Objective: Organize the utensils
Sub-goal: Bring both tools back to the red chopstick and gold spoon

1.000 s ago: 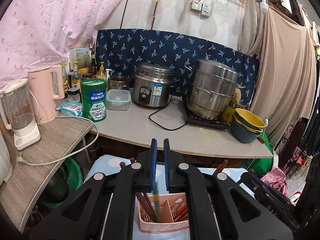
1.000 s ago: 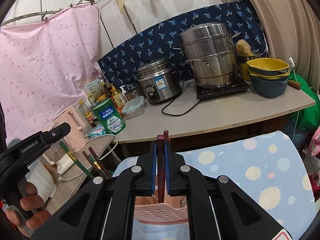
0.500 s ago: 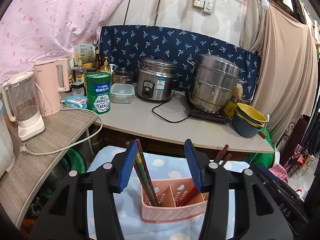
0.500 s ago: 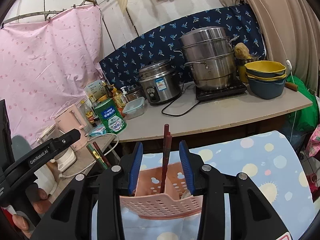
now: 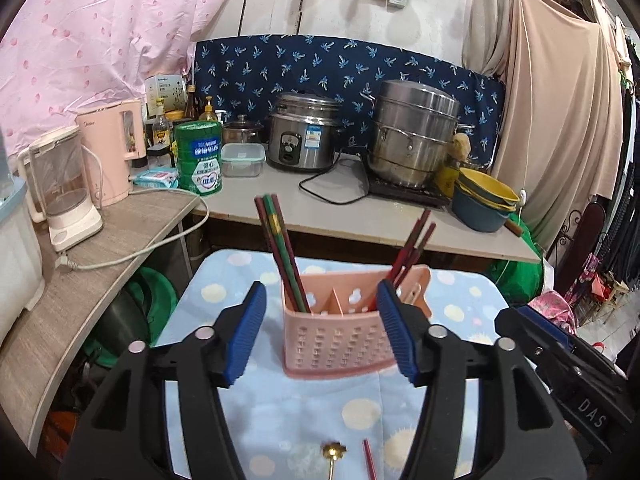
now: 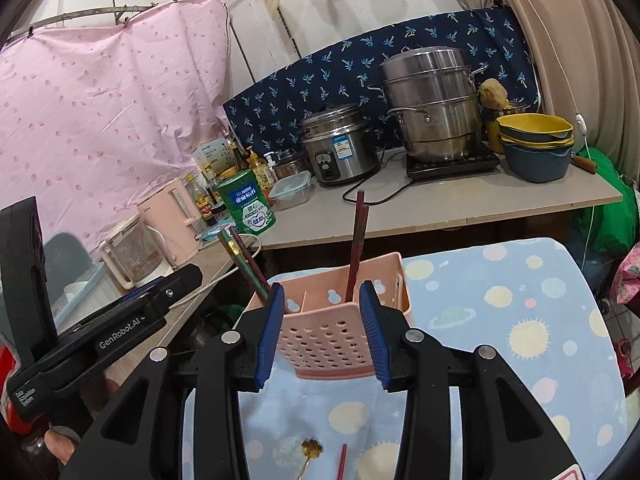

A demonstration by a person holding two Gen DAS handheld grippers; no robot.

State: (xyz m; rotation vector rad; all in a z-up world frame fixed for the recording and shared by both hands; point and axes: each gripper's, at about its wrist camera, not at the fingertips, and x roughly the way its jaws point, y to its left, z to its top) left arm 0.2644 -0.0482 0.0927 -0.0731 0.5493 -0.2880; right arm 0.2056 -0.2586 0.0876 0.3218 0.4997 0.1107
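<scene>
Pink utensil basket (image 5: pixel 340 340) with chopsticks (image 5: pixel 280 248) near table's far edge, both claws, left (image 5: pixel 322 334) and right (image 6: pixel 322 332), released, gold spoon (image 5: pixel 333 454) and loose red chopstick (image 5: pixel 369 460) at near edge.

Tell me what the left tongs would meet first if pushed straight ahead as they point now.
Probably the pink utensil holder: it stands centred between the open left tongs, just ahead on the dotted cloth. Depth is unclear, but nothing lies in between.

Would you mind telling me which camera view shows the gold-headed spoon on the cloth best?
The left wrist view: the gold-headed spoon is sharper there, its flower-shaped head and handle start clear. The right wrist view shows the same spoon darker and blurrier near the bottom edge.
</scene>
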